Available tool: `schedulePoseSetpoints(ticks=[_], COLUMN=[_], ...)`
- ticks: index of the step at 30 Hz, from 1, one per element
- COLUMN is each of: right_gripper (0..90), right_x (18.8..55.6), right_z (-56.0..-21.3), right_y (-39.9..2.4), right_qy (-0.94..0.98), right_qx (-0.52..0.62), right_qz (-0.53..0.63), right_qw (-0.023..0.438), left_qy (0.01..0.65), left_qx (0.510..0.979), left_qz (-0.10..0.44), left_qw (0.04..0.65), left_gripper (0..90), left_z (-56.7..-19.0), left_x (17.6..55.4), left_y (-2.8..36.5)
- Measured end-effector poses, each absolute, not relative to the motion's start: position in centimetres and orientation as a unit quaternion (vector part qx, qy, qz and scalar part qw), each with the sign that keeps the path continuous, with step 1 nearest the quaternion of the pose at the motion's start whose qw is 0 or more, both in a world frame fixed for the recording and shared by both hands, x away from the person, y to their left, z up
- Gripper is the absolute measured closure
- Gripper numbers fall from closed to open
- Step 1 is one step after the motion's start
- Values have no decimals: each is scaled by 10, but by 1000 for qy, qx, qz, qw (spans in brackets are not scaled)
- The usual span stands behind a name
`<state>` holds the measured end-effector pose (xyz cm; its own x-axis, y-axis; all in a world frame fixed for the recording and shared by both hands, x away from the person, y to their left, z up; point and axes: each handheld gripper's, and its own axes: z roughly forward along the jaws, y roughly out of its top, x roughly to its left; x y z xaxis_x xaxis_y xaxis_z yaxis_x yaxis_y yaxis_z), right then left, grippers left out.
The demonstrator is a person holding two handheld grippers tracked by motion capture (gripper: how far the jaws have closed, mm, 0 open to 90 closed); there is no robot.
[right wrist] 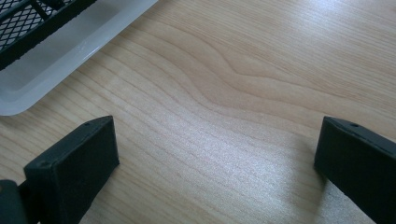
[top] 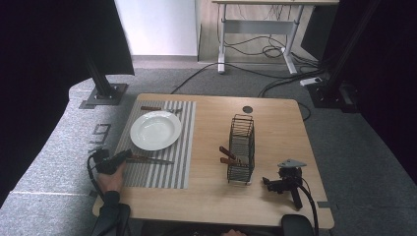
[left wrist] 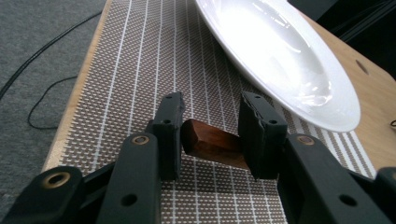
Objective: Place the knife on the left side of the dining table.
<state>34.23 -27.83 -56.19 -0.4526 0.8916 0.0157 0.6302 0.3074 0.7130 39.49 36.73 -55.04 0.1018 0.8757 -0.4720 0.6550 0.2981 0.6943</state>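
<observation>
A knife (top: 152, 160) with a brown wooden handle (left wrist: 212, 144) lies on the striped placemat (top: 162, 172), just in front of the white plate (top: 155, 130). My left gripper (top: 128, 156) comes in from the mat's left edge. In the left gripper view my left gripper (left wrist: 212, 103) is shut on the end of that handle, low over the mat, with the plate (left wrist: 280, 60) beyond it. My right gripper (top: 269, 185) rests on the table at the right, near the black wire rack (top: 241, 147). In its own view my right gripper (right wrist: 217, 140) stands open over bare wood.
Two wooden-handled utensils (top: 227, 156) stick out of the rack, which stands on a white base (right wrist: 56, 60). Another wooden-handled utensil (top: 157, 108) lies on the mat behind the plate. A round hole (top: 247, 108) sits near the table's far edge.
</observation>
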Motion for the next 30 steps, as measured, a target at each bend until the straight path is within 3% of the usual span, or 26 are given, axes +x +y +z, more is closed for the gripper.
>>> schedulePoseSetpoints(ticks=[30], right_gripper=[0], right_x=[342], right_z=[-562], right_y=[-278], right_qy=[785], right_qx=[485], right_qz=[333], right_qw=[195], left_qy=[657], left_qx=[609], left_qz=[140], left_qw=[423], left_gripper=[583], left_z=[-550], left_x=[395], left_y=[362])
